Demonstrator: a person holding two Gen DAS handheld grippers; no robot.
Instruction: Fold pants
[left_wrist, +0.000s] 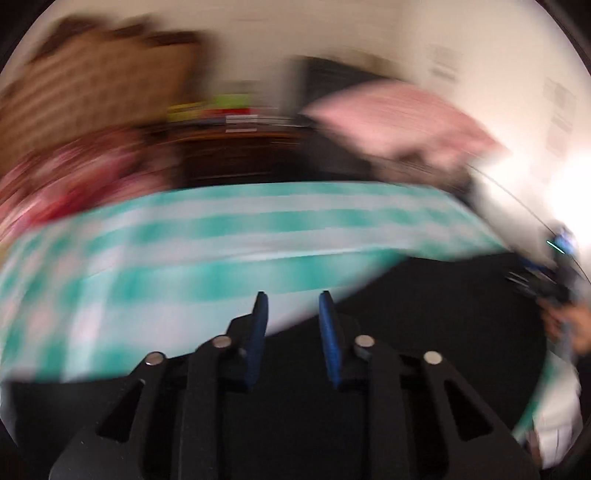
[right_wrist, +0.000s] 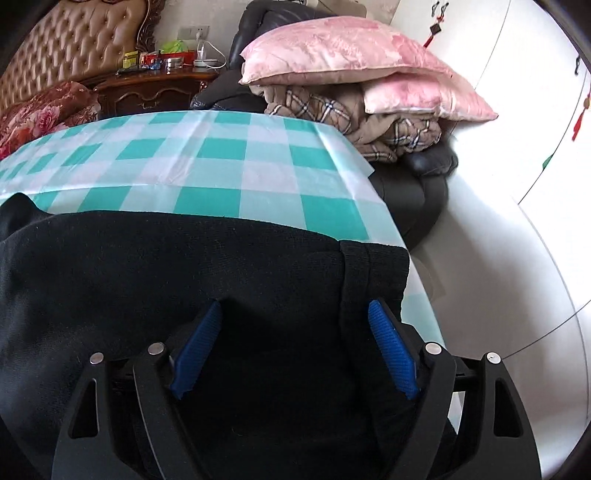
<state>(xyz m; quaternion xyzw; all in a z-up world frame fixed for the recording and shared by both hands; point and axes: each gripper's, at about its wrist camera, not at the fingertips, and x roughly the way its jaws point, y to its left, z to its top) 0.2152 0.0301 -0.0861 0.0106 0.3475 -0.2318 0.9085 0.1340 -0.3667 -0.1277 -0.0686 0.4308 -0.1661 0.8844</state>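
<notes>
Black pants (right_wrist: 184, 266) lie across the near part of a table covered with a teal and white checked cloth (right_wrist: 221, 155). Their ribbed cuff or waistband (right_wrist: 373, 273) is at the right edge. My right gripper (right_wrist: 293, 306) is open, its blue fingers spread just above the pants near that band. The left wrist view is motion-blurred. My left gripper (left_wrist: 293, 299) is open with a narrower gap and nothing between the fingers, over the edge of the black pants (left_wrist: 424, 314) and the checked cloth (left_wrist: 184, 251). The other gripper (left_wrist: 554, 280) shows at the far right there.
Pink pillows (right_wrist: 351, 55) and a plaid blanket (right_wrist: 369, 125) are stacked on a dark chair (right_wrist: 417, 188) beyond the table's far right corner. A wooden nightstand (right_wrist: 155, 88) with small items and a bed with a tufted headboard (right_wrist: 74, 44) stand at the back left.
</notes>
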